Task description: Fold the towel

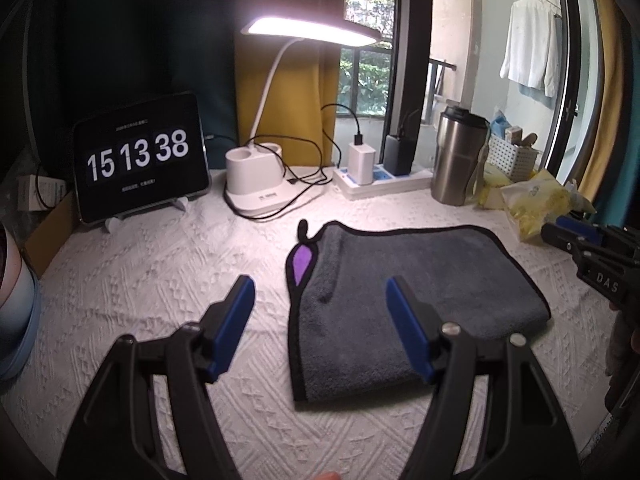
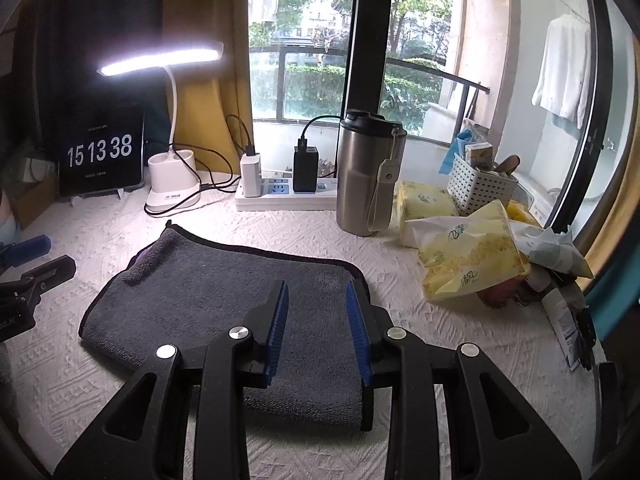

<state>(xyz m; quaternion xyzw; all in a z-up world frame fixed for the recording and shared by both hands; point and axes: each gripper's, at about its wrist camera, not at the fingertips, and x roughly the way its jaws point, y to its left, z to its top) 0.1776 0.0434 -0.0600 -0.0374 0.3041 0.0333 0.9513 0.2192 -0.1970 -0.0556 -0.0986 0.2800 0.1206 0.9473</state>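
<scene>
Folded grey towel (image 1: 416, 304) laid flat on the white-clothed surface (image 1: 160, 280).
Left claw (image 1: 320, 300) is held wide open over its left edge; right claw (image 2: 318, 304), parted and empty, over its right edge.

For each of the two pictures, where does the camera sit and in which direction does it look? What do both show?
Left wrist view: sits on the left hand-held gripper, open above the white textured tablecloth, facing the window; the folded grey towel with black edging lies ahead to the right, and the right hand-held gripper shows at the right edge.

Right wrist view: sits on the right hand-held gripper, open over the towel's near right part, facing the window.

Shared: towel, lit white desk lamp, tablet clock, steel tumbler.
</scene>
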